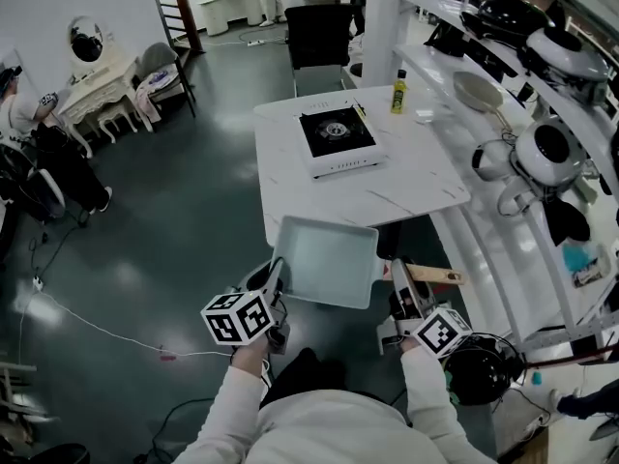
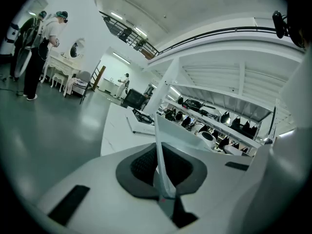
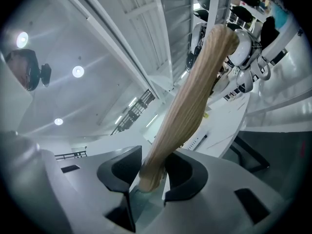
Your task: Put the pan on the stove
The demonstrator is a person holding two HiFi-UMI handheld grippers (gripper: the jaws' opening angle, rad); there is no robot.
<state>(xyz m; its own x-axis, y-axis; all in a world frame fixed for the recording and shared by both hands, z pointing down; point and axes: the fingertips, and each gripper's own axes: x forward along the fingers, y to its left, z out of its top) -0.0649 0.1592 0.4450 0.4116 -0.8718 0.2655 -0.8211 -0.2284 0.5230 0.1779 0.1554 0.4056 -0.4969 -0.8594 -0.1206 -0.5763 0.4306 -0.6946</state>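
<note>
A pale square pan (image 1: 324, 259) with a wooden handle (image 1: 440, 275) hangs in the air just in front of the white table (image 1: 406, 187). My left gripper (image 1: 276, 283) is shut on the pan's left rim. In the left gripper view the thin pan wall (image 2: 163, 172) stands upright between the pads of the left gripper (image 2: 161, 167). My right gripper (image 1: 404, 283) is shut on the handle. In the right gripper view the wooden handle (image 3: 195, 96) runs up out of the right gripper (image 3: 152, 172), with both pads against it. The portable stove (image 1: 336, 133) lies at the table's far middle, with nothing on its burner.
A yellow bottle (image 1: 397, 93) stands at the table's far right corner. Shelves (image 1: 546, 153) with pots, cookers and a small pan (image 1: 479, 92) run along the right. A black chair (image 1: 317, 37) is behind the table. A person (image 1: 39, 153) sits at the far left.
</note>
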